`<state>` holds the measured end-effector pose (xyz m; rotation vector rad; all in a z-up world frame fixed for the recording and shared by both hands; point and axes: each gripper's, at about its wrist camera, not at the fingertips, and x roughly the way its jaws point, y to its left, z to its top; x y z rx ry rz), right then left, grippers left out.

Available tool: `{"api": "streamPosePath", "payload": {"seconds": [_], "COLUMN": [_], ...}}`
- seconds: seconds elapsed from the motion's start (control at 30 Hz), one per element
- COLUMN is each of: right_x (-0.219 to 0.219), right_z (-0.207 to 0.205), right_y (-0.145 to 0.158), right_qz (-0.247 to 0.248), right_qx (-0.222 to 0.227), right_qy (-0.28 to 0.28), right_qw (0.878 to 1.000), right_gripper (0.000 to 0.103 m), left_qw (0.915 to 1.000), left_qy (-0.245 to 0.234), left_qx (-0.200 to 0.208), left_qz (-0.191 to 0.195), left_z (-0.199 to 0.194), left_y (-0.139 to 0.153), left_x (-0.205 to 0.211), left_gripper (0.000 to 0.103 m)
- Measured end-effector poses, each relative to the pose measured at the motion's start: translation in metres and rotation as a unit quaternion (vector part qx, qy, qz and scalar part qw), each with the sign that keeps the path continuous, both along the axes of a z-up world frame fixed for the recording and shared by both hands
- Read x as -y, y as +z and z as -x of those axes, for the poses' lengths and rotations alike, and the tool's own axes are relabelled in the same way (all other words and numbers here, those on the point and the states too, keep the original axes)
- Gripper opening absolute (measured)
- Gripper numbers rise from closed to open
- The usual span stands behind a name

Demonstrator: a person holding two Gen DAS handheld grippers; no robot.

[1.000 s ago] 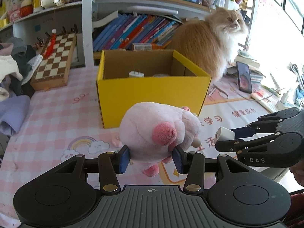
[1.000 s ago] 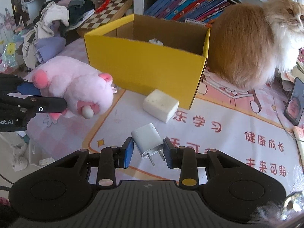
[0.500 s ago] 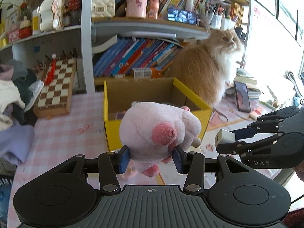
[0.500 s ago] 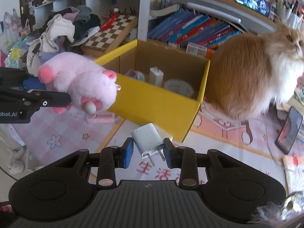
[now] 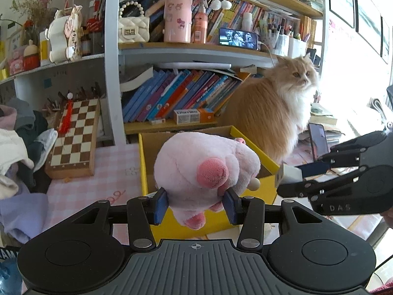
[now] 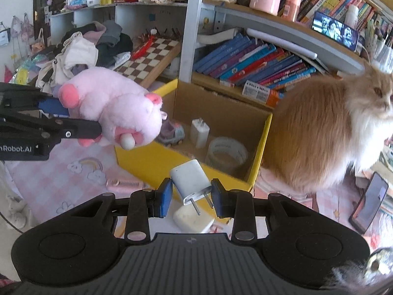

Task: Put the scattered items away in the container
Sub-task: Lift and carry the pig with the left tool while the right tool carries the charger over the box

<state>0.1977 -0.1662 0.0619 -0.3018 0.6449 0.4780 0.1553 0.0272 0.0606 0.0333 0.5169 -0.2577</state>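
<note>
Behind us bookshelves, below us the yellow box (image 6: 255,172); our left gripper (image 5: 195,202) clamps the pink plush (image 5: 206,169), our right gripper (image 6: 190,196) pinches the white charger (image 6: 190,182), both above its near edge.

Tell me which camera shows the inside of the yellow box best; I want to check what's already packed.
The right wrist view. It looks down into the yellow box, showing a charger, tape roll and small toy car. In the left wrist view the pink plush in the left gripper hides most of the interior.

A fluffy orange cat (image 5: 272,113) is sitting beside a chessboard (image 5: 73,137), under leaning books (image 5: 176,95).
</note>
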Motion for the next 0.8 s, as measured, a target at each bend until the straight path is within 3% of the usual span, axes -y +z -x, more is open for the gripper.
{"api": "streamPosePath", "payload": {"seconds": [0.47, 0.8], "right_x": [-0.001, -0.017], "right_z": [-0.080, -0.161], "right_y": [0.025, 0.025], "right_qz": [-0.015, -0.019], "right_qx": [0.021, -0.004], "right_qy": [0.012, 0.056], "right_qw": [1.000, 0.998], "right_gripper": [0.032, 0.032], "left_qw": [0.9994, 0.9974], "left_qy": [0.022, 0.012], "left_qx": [-0.003, -0.048], "left_qz": [-0.027, -0.053], "left_z": [-0.053, -0.102], "left_y": [0.003, -0.017], "left_x": [0.003, 0.032], "left_gripper": [0.045, 0.046]}}
